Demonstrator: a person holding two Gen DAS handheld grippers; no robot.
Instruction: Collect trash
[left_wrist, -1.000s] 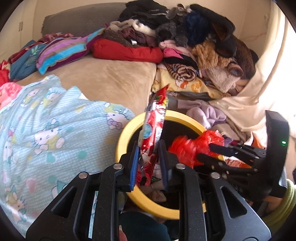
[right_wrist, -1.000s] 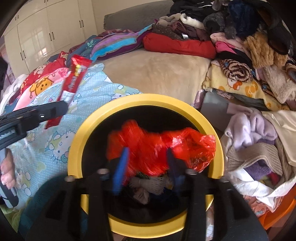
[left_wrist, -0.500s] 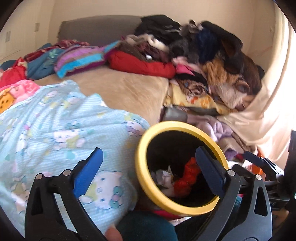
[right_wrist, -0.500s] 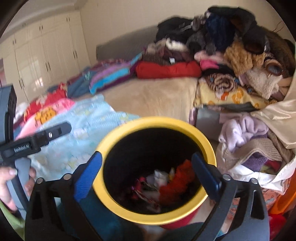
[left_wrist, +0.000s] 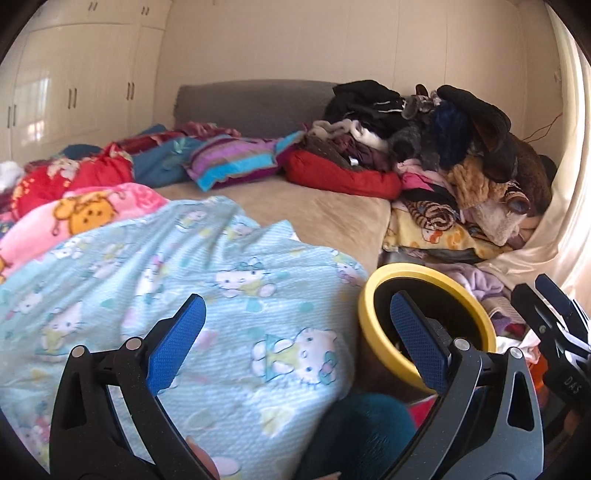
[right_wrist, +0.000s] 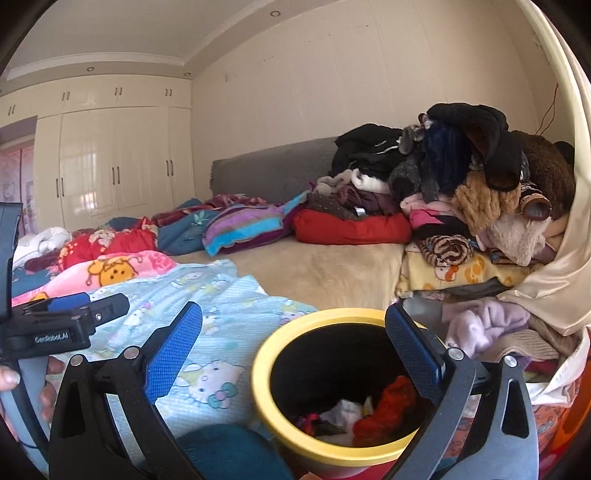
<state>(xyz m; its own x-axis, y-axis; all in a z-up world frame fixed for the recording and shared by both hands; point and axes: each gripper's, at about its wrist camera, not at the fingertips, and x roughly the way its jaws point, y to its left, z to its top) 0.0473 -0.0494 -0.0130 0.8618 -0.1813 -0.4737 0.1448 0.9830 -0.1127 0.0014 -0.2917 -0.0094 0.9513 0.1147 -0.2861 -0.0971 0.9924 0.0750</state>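
**A:** Start at the left. What are the left tongs (left_wrist: 295, 339) doing?

**B:** Spread wide with nothing between them, having just opened. They hang over the pale blue cartoon-cat blanket (left_wrist: 155, 280), and no wrapper or scrap shows on the fabric below.

**A:** And the task's thing?

**B:** The trash (right_wrist: 373, 410) lies in the bottom of the yellow-rimmed bin (right_wrist: 266, 354), a red crumple with some white bits (seen clearly only from the right wrist). From the left tongs the bin (left_wrist: 369, 295) sits low and to the right, its mouth facing up, partly behind the right-hand blue pad (left_wrist: 417, 339).

**A:** The right tongs (right_wrist: 291, 347)?

**B:** Also gaping and empty, just opened. They sit almost directly above the bin's mouth, so the right hand is plainly the nearer one.

**A:** So what does the coming move turn on?

**B:** I'd judge the drop is done and the next piece must be found elsewhere; none is visible on the tan bedsheet (right_wrist: 332, 266).

**A:** Obstacles?

**B:** The left tool's body (right_wrist: 55, 325) juts in at the right camera's left edge, near. A heap of clothes (right_wrist: 461, 184) crowds the right side, and a teal-covered knee (right_wrist: 221, 450) sits just beside the bin.
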